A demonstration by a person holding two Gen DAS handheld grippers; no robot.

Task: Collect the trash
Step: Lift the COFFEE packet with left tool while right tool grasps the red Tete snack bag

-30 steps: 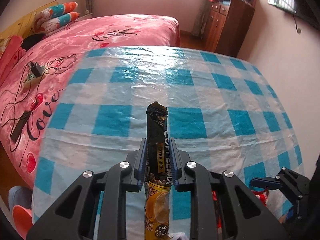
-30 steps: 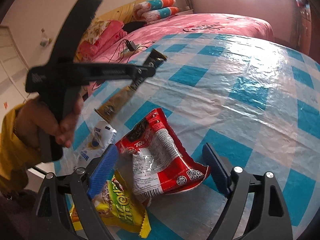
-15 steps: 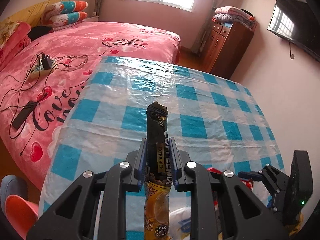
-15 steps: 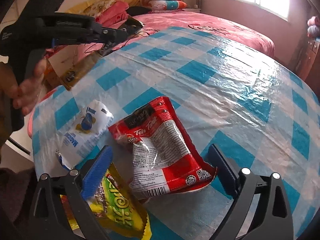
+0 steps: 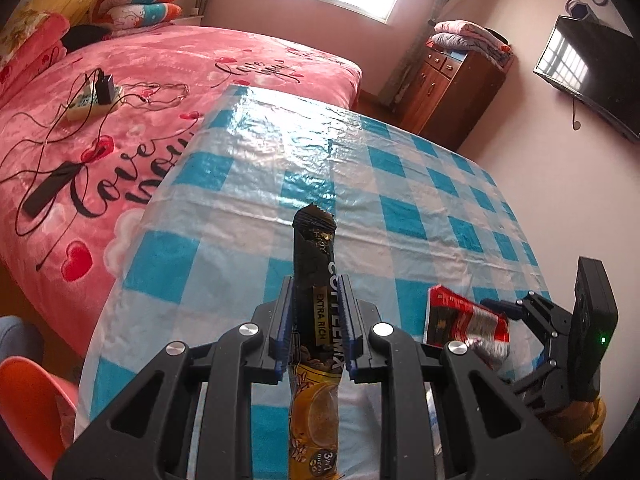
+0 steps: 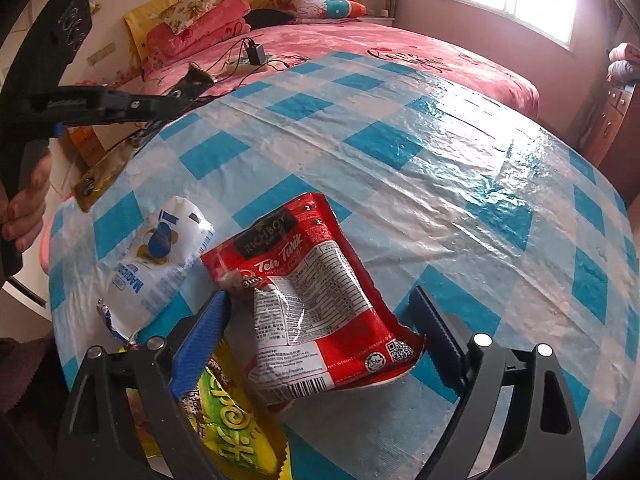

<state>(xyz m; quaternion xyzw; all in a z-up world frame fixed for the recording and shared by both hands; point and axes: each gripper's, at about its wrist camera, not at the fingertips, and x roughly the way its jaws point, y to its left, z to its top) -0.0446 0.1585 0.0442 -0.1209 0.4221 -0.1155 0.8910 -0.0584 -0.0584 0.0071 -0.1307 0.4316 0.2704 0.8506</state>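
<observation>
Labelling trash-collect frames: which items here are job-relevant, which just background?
Job:
- black-and-gold coffee-mix sachet, clamped in left gripper
- red-and-white tea-mix pouch, between right gripper closing jaws
- white-and-blue snack wrapper
- yellow-green snack bag

Background:
- blue-checked plastic tablecloth
- pink bedspread
- power strip with charger
- wooden cabinet

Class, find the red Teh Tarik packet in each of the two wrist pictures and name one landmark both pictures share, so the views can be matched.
Left wrist view: the red Teh Tarik packet is at lower right on the checked tablecloth, beside the right gripper.
Right wrist view: the packet lies low in the centre, between the right gripper's closing fingers.
Shared landmark: the black charger on the pink bed.
</observation>
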